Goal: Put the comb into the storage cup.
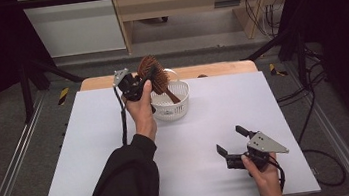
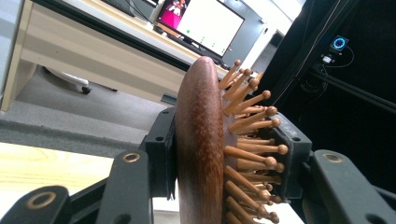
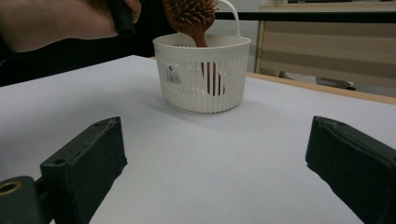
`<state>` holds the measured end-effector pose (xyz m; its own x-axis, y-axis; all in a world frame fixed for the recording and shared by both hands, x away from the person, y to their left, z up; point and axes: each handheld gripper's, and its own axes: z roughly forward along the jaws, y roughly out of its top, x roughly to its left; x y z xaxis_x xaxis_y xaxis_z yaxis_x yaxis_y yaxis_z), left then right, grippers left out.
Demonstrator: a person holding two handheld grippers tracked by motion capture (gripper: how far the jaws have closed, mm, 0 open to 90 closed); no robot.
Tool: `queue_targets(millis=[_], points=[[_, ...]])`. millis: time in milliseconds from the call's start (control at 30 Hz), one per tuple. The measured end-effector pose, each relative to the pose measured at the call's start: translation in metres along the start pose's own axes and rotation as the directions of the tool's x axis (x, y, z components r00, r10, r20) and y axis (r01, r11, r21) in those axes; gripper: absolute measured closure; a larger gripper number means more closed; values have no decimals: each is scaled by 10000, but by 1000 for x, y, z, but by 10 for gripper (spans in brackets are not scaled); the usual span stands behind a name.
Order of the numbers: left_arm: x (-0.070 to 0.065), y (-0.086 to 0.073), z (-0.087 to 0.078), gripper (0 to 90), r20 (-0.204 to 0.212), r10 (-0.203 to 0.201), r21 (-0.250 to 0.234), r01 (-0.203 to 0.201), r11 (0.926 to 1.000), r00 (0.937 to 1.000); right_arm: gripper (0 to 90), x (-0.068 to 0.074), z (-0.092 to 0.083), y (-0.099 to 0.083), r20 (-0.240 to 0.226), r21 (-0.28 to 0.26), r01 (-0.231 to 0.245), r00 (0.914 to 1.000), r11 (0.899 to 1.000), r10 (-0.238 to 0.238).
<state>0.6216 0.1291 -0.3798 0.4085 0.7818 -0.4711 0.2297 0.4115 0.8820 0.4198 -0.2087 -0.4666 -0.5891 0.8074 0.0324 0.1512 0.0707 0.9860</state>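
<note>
A brown wooden hairbrush (image 1: pixel 155 77) with wooden pins is held head-up over a white slatted basket (image 1: pixel 180 105) at the table's far middle. Its handle reaches down into the basket. My left gripper (image 1: pixel 136 85) is shut on the brush head; in the left gripper view the hairbrush (image 2: pixel 201 149) is clamped between the two black jaws. My right gripper (image 1: pixel 231 140) rests open near the front right of the table, nothing between its jaws. In the right gripper view the basket (image 3: pixel 201 86) stands ahead with the hairbrush (image 3: pixel 194 18) poking out of it.
A white sheet covers the table (image 1: pixel 93 153). The table's wooden far edge (image 1: pixel 219 68) shows behind the basket. A wooden desk (image 1: pixel 176 7) and cables (image 1: pixel 309 106) lie beyond the table. The person's dark sleeve (image 1: pixel 122 185) crosses the near left.
</note>
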Motion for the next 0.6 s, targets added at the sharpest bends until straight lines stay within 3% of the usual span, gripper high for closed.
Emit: queue_targets(millis=[300,600], points=[[0,-6,3,510,-15,106,142,-106,9998,9999,51,-1,0,1,20,-48,26,10000,10000,-26],[2,-13,3,508,-22,-51,232,51,9997,10000,51,-2,-1,1,48,-76,-6,10000,10000,6]])
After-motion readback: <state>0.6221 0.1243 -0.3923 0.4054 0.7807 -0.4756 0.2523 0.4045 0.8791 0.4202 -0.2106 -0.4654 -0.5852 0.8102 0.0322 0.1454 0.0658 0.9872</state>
